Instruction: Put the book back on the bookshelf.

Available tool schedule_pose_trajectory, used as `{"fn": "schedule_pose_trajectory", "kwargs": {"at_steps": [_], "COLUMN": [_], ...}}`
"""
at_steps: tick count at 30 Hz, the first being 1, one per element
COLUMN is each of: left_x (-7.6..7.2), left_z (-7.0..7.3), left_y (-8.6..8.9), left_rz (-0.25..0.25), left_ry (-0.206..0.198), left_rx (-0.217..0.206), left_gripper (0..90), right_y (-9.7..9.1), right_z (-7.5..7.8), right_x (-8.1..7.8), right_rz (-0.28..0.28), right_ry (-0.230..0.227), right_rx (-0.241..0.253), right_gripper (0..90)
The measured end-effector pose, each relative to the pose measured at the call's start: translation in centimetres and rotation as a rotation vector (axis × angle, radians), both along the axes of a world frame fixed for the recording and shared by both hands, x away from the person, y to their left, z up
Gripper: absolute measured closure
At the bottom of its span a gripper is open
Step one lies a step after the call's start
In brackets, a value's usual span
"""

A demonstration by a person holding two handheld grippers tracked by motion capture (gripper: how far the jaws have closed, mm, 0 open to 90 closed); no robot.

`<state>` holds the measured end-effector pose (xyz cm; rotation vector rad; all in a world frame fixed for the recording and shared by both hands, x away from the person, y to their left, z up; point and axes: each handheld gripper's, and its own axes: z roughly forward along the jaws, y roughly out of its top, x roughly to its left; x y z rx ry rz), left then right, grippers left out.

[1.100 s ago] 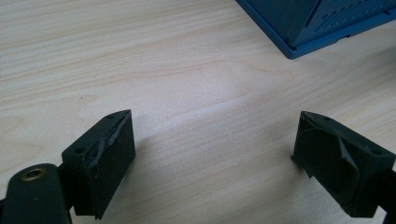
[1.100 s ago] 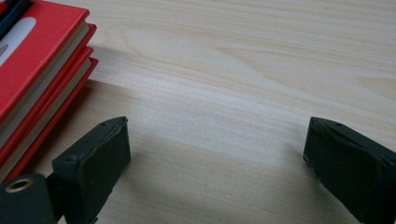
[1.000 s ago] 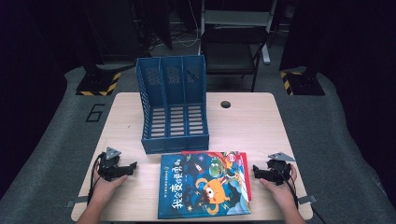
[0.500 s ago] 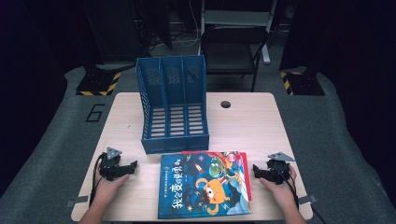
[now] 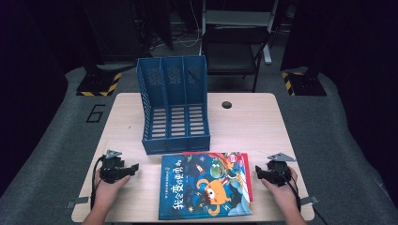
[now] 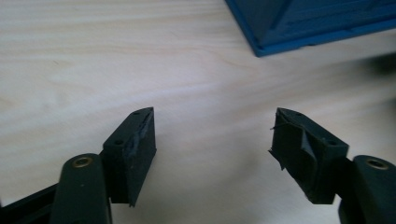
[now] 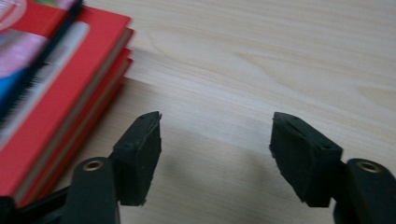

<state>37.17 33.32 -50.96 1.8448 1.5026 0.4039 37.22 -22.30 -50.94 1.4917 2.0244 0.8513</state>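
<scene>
Pale wood of the table (image 5: pixel 244 122) lies bare between the jaws of both my grippers. My left gripper (image 5: pixel 133 167) rests at the near left, pointing toward the picture book (image 5: pixel 204 185); its jaws have just been closing a little, yet they stand apart with nothing between them. My right gripper (image 5: pixel 259 171) sits just beside the book stack's right edge, its jaws likewise just narrowed, still released and gripping nothing. In the right gripper view the red books (image 7: pixel 60 93) lie stacked under the blue-covered one. Behind the stack stands the blue three-slot file rack (image 5: pixel 173 105), upright, its front lip just beside the books.
</scene>
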Motion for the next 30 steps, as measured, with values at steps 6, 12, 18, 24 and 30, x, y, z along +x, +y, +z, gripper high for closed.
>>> {"fn": "schedule_pose_trajectory", "kwargs": {"at_steps": [6, 12, 18, 24, 30], "left_x": [-2.4, -4.5, -5.5, -6.5, -7.0], "left_z": [1.9, 2.7, 2.9, 2.8, 2.3], "left_y": [-1.4, -2.6, -3.4, -4.7, -6.1], "left_rz": [-0.041, -0.115, -0.141, -0.17, -0.207], "left_ry": [-0.01, -0.02, -0.021, -0.019, 0.017], "left_rx": [-0.095, -0.112, -0.135, -0.151, -0.175], "left_gripper": [33.0, 32.7, 32.7, 32.8, 33.1], "right_y": [1.1, 1.9, 3.1, 4.2, 5.7], "right_z": [2.4, 3.5, 4.1, 4.2, 3.5], "right_x": [-2.1, -3.6, -4.9, -6.3, -6.8], "right_rz": [0.066, 0.086, 0.129, 0.168, 0.24], "right_ry": [-0.068, -0.062, -0.083, -0.063, -0.016], "right_rx": [0.001, 0.049, 0.065, 0.111, 0.155], "right_gripper": [33.8, 33.0, 32.2, 32.1, 31.2]}}
